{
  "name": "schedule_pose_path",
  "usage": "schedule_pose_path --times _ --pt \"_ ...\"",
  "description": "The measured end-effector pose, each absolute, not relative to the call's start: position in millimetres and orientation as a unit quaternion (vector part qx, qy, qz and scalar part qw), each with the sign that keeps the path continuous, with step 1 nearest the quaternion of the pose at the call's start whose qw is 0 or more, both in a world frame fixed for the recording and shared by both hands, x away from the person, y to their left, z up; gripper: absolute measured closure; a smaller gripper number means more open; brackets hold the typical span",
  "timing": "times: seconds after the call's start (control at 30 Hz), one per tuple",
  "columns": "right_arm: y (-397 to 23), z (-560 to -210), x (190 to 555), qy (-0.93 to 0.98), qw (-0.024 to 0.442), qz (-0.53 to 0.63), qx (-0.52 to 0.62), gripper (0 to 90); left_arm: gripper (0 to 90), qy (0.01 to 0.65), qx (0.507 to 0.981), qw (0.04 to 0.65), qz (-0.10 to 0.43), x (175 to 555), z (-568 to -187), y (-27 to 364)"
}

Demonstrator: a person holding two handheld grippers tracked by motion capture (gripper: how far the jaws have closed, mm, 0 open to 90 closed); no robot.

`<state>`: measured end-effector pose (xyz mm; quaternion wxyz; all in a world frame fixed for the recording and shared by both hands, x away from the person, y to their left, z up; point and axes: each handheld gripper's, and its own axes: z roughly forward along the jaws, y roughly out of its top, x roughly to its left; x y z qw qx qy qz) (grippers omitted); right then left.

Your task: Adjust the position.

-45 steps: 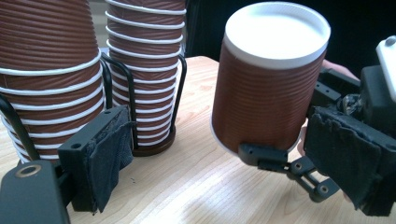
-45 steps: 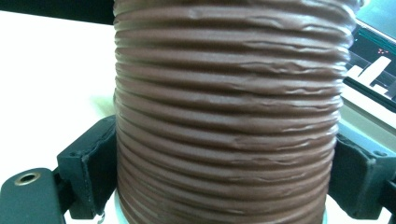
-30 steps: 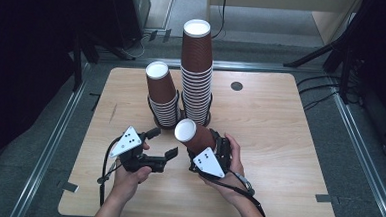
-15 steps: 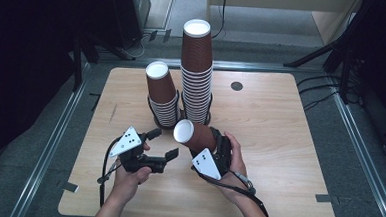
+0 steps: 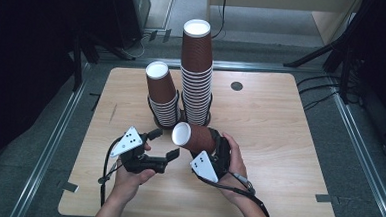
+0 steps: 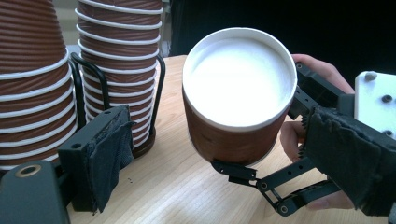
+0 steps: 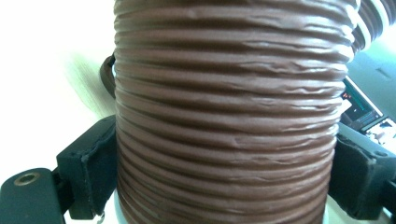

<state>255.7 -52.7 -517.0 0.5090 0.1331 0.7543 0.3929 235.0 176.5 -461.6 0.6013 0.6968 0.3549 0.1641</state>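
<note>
Right tongs [image 5: 202, 148] clamp the tilted cup [image 5: 193, 137] near the short stack [image 5: 162, 98]; left tongs [image 5: 164, 144] gape wide, so square them on its rim.

A: Where are the hands?

B: Both forearms come in from the near edge. The left hand [image 5: 130, 173] holds the left gripper [image 5: 165, 144] low over the worktop, pointing right, jaws spread wide with nothing between them.

A: And the right?

B: The right hand [image 5: 236, 158] holds the right gripper [image 5: 214, 139] pointing left and away, its jaws clamped on both sides of a cup [image 5: 192, 136].
</note>
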Motion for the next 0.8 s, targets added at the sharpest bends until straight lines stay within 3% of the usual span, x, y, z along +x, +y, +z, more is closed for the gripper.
schedule_pose_path --times 0.8 --pt "-39 -523 241 0.754 0.540 0.371 0.041 10.2 10.9 0.347 0.711 0.596 0.135 235 -463 165"
